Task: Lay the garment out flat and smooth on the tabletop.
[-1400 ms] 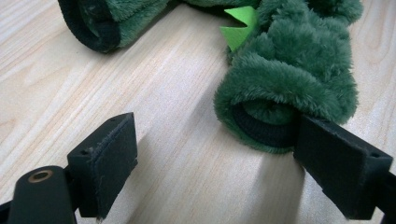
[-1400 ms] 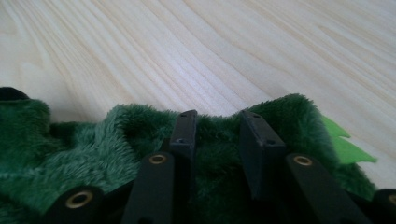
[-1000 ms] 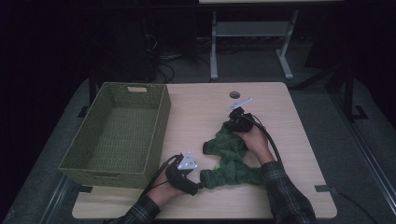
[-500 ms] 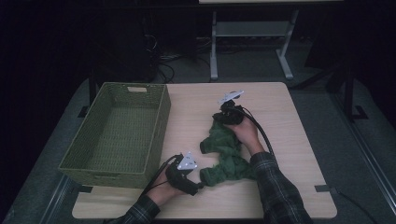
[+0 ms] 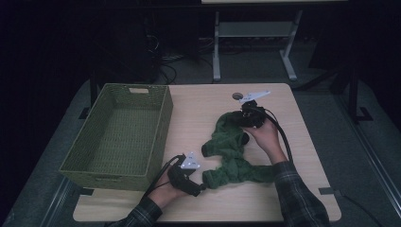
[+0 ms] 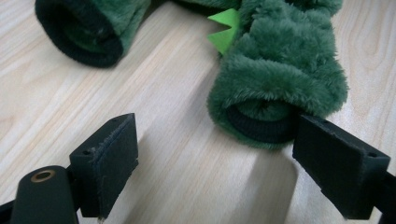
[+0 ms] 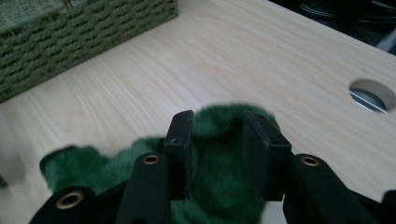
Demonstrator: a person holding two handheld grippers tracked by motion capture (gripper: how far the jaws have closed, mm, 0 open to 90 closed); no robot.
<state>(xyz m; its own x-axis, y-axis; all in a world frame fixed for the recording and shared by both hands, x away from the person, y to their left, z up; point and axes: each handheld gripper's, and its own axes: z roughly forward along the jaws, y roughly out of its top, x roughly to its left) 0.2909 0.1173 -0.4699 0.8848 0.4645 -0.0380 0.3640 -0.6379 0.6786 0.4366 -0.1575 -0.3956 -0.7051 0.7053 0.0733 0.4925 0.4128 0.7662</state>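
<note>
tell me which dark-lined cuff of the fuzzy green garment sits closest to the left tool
The cuff on the fluffy green sleeve end beside the left tool, almost touching one pad. The other black-lined cuff lies farther off across the bare wooden table.

Soft fuzzy cloth on smooth wood

I see a green furry garment (image 6: 280,70) of thick plush cloth with dark knit cuffs, lying on my pale, smooth wood table (image 7: 289,60). The basket (image 5: 118,137) looks rough and woven. My left gripper (image 6: 217,163) has matt black pads (image 6: 109,161).
</note>
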